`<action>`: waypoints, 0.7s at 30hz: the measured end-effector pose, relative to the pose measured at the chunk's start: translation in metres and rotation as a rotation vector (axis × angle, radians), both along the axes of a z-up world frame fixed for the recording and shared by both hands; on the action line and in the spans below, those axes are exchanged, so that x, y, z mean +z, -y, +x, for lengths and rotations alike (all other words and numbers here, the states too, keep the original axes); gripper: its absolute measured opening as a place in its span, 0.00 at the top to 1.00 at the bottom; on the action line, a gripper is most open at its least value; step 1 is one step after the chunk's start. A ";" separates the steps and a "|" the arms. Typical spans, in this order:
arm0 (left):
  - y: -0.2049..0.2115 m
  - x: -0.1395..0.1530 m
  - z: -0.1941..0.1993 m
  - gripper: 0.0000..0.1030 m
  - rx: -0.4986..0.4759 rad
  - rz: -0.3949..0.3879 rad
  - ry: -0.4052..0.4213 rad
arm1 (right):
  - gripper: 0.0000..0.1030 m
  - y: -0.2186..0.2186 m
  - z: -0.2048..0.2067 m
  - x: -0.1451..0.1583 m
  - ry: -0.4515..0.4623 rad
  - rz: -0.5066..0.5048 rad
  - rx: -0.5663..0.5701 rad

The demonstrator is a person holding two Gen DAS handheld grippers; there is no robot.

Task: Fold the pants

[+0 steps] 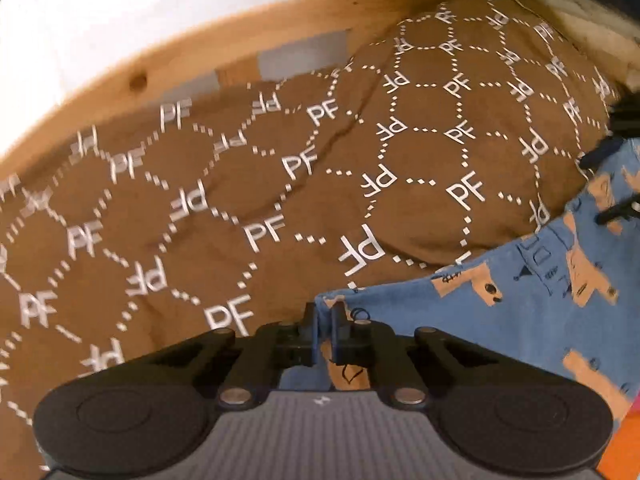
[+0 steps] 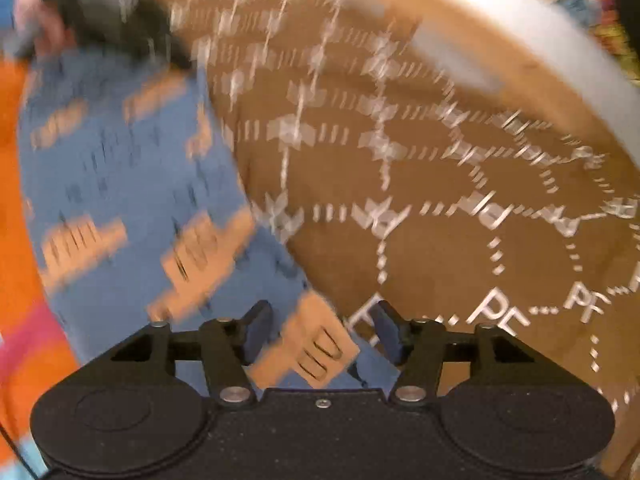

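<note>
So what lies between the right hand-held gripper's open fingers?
A corner of the blue pants, with a tan print, lies between the right hand-held gripper fingers, unclamped, over the brown blanket; right wrist view.

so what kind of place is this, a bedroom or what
Most likely a bedroom, on a bed. A brown bedspread printed with white letters covers a soft, bumpy surface, a pale wooden frame runs along its far edge against a white wall, and blue patterned pants lie on top.

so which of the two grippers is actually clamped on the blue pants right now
The left gripper: its jaws are pinched shut on the edge of the blue pants. The right gripper stands open, the cloth merely lying between its fingers.
</note>
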State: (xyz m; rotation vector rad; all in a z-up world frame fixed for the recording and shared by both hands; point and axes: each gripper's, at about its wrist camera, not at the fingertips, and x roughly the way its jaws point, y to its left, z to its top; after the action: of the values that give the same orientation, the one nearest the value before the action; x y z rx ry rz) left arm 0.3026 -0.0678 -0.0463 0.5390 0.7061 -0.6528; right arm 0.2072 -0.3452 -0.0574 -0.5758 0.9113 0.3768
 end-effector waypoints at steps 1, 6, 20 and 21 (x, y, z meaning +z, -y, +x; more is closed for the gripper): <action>0.002 0.000 -0.004 0.94 -0.009 0.014 0.026 | 0.58 0.002 0.005 -0.006 -0.017 -0.018 -0.017; 0.002 0.010 -0.024 0.95 0.010 -0.006 0.140 | 0.97 0.006 -0.010 0.001 0.001 0.015 -0.078; -0.010 0.012 -0.042 0.43 0.147 -0.119 0.182 | 0.54 0.025 -0.094 0.027 0.221 0.220 -0.315; -0.010 0.013 -0.054 0.43 0.117 -0.148 0.160 | 0.54 0.021 -0.103 0.021 0.195 0.279 -0.316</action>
State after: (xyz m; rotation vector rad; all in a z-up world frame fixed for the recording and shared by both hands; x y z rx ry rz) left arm 0.2484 -0.0576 -0.0332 0.4053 0.5302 -0.5417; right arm 0.1040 -0.3664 -0.0363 -0.2025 0.7309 0.1535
